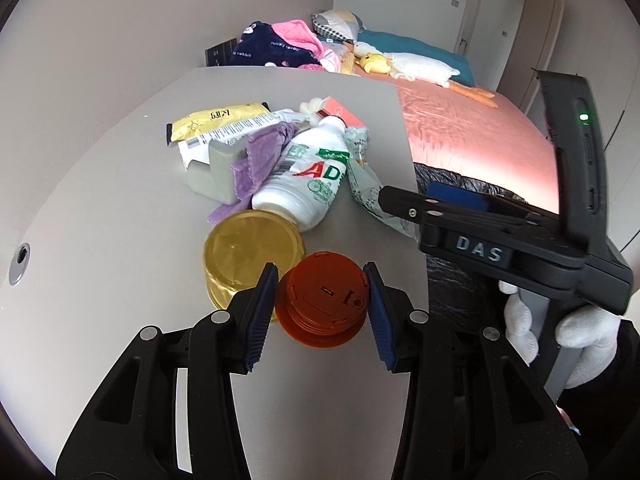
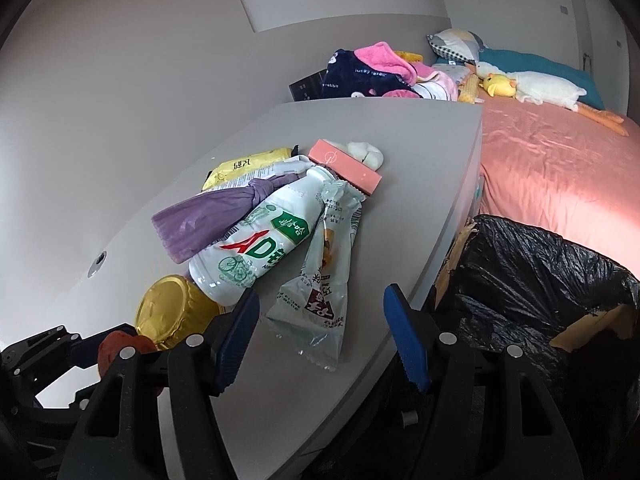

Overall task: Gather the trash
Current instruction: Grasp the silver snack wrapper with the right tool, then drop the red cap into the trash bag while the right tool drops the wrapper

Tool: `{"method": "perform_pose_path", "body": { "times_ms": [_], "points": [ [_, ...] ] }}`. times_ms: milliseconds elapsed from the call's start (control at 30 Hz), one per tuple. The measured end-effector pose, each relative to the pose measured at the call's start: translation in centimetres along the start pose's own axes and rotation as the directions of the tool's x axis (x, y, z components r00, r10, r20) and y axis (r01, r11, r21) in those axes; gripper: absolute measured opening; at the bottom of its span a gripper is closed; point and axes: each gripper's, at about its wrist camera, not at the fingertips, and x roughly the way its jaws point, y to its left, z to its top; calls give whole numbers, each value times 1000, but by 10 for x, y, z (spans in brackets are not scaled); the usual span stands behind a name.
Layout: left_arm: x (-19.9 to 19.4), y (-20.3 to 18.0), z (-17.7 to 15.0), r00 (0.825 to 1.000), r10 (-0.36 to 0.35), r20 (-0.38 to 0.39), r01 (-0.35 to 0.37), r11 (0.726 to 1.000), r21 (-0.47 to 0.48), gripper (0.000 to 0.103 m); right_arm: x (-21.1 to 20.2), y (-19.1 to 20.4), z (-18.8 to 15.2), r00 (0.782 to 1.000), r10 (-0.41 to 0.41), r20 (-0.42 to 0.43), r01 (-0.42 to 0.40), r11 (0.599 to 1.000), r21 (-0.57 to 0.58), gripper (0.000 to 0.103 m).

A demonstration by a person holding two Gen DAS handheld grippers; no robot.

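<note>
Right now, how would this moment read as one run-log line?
left tool: shut on red cap | right tool: open, empty, above snack wrapper | black-lined bin: beside table

Left gripper [image 1: 324, 304] clamped on round red-brown plastic lid [image 1: 324, 304], just beside gold foil-covered round tin [image 1: 248, 256] on grey tabletop [image 1: 120, 200]. White plastic bottle [image 1: 304, 184] lying beyond, against crumpled purple bag [image 1: 256, 160].

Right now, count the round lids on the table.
2. The red lid sits clamped between the left gripper pads at the table's near edge; the gold lid lies beside it, touching the white bottle.
</note>
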Motion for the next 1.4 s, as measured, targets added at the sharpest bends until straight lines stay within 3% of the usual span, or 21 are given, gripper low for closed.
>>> {"method": "perform_pose_path", "body": {
  "times_ms": [233,367,533,600,700,1000,1400],
  "points": [
    [-4,14,8,1000,8,11,-8,999,-36,43,27,4,5,997,-52,-55,50,998,-22,64],
    [-5,19,10,1000,10,13,-9,999,-49,43,31,7,4,994,-86,-68,83,995,-47,44],
    [-5,20,13,1000,7,16,-6,999,-47,43,29,5,3,995,-72,-66,69,997,-46,37],
    [-5,19,14,1000,3,19,-2,999,-45,43,25,6,3,995,-89,-46,86,995,-56,24],
    [-5,18,15,1000,-3,22,4,999,-43,43,15,8,4,995,-94,-23,92,993,-76,20],
    [-4,6,21,999,-33,31,34,999,-30,43,-22,9,6,996,-61,61,66,995,-81,17],
    [7,-30,39,994,-106,34,104,994,33,43,-63,-21,16,982,-130,135,135,991,-24,18]
  ]
}}
